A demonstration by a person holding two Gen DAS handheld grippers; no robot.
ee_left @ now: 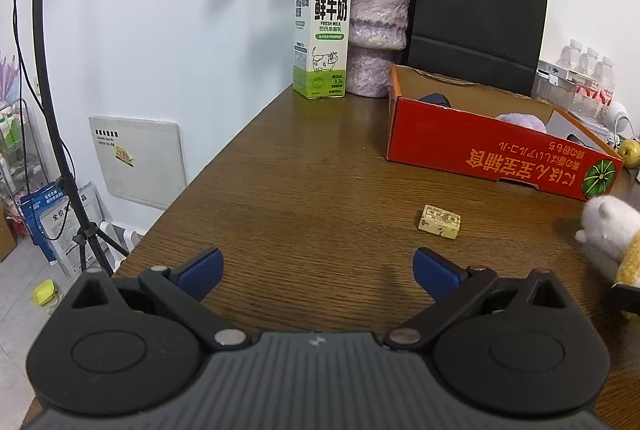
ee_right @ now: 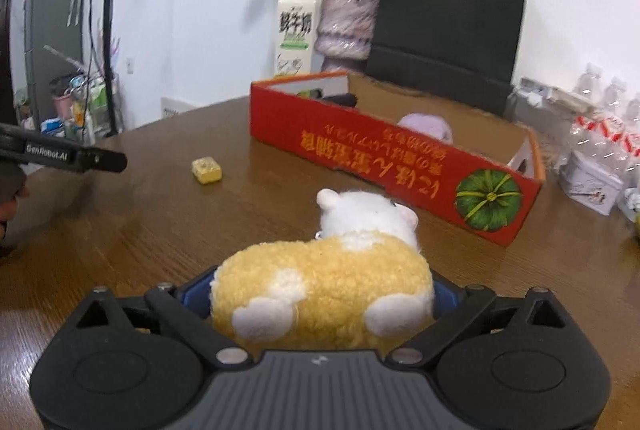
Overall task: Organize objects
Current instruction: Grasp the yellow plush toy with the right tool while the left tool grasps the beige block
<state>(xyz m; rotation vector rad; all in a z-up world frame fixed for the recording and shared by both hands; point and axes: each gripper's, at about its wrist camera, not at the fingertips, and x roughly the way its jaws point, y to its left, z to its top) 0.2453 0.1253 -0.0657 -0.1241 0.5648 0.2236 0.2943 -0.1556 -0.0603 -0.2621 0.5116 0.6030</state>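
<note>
On the brown wooden table (ee_right: 140, 230) of a cluttered room, a yellow-and-white plush toy (ee_right: 328, 270) lies between the blue pads of the right gripper (ee_right: 322, 294), its white head pointing toward the red cardboard box (ee_right: 380, 154) just beyond. The jaws stand spread wide around the toy's body and its fleece meets both pads, but whether they are squeezing it cannot be told. The toy appears to rest on the tabletop, not yet lifted. The left gripper (ee_left: 318, 266) hovers over bare wood with its fingers apart and nothing between them. A small yellowish block (ee_left: 439, 221) sits ahead of it, near the box's front wall. A purple plush (ee_right: 426, 126) and a dark item already lie inside the box, so the tidying looks partly done, with the toy the piece now in hand. The next move seems to call for a firm pinch on the soft body, a lift high enough to clear the red wall, and a release over the open space inside. The block would then be left for either hand.
</note>
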